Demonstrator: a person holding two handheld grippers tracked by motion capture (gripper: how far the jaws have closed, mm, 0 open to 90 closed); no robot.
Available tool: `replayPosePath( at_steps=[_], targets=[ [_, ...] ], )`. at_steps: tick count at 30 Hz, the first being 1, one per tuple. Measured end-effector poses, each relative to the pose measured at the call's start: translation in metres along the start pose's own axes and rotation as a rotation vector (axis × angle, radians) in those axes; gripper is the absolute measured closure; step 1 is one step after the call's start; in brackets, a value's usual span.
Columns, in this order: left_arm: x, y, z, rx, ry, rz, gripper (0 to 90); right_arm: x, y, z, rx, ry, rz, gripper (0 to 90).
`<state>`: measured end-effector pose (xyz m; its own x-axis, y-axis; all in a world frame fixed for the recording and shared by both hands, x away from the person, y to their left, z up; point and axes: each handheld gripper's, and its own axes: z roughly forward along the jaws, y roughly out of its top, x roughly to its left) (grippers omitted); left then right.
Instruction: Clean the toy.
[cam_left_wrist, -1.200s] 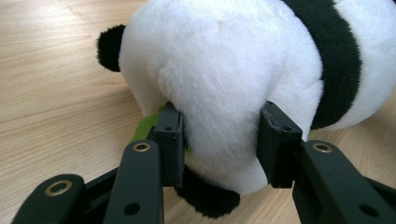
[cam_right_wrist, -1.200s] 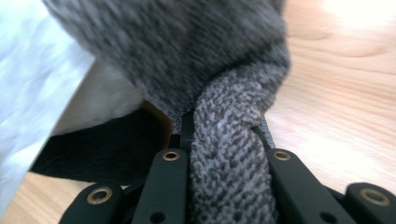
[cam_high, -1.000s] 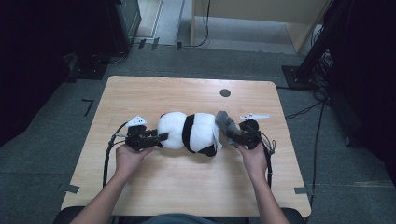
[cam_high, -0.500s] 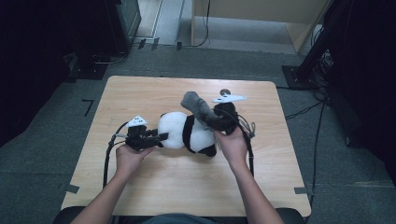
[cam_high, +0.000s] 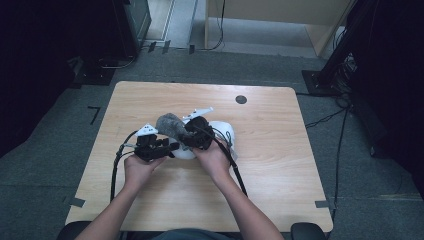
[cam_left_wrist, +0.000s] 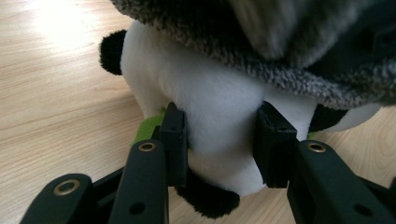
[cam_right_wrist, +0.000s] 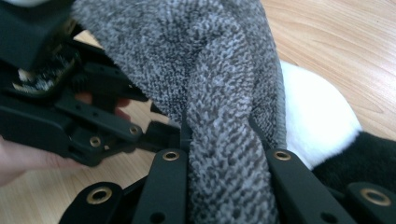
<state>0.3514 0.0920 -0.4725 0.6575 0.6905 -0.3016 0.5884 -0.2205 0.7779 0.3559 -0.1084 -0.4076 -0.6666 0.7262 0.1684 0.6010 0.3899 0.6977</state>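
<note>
Item count, table surface
One plush panda (cam_high: 222, 134), one grey knitted cloth (cam_high: 170, 125), two grippers — left gripper (cam_high: 172, 146), right gripper (cam_high: 186, 133) — on one table (cam_high: 280, 150).

Both tongs crowd the plush panda (cam_high: 220, 135); table (cam_high: 280, 165) around lies open.

The panda (cam_left_wrist: 219, 116) was soft plush — short, fluffy pile in white and black, with a bit of bright green fabric low at its side. The grey cloth (cam_right_wrist: 224, 93) was a coarse, nubbly knit, flecked light and dark. The table (cam_high: 280, 150) was pale wood with a visible grain, smooth and faintly shiny under the light. The left gripper (cam_left_wrist: 219, 140) and right gripper (cam_right_wrist: 224, 168) had matt black plastic jaws — set with small brass-coloured metal rivets.
</note>
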Motion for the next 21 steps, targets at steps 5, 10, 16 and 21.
replayPosePath(
  at_steps=[5,10,16,21],
  targets=[
    [0.000,0.000,0.000,0.003,0.005,0.001,62.5,-0.008,-0.014,-0.006,-0.002,0.013,0.008,78.4],
    [0.000,0.001,0.000,0.001,0.002,-0.006,62.8,-0.015,-0.029,-0.021,0.028,0.001,0.002,78.5],
    [-0.001,0.001,0.000,-0.001,0.000,0.001,63.5,-0.028,-0.047,-0.043,0.015,-0.027,-0.007,78.4],
    [-0.002,0.001,0.001,-0.003,0.000,0.004,64.3,-0.042,-0.056,-0.056,-0.020,-0.042,0.025,78.5]
  ],
)
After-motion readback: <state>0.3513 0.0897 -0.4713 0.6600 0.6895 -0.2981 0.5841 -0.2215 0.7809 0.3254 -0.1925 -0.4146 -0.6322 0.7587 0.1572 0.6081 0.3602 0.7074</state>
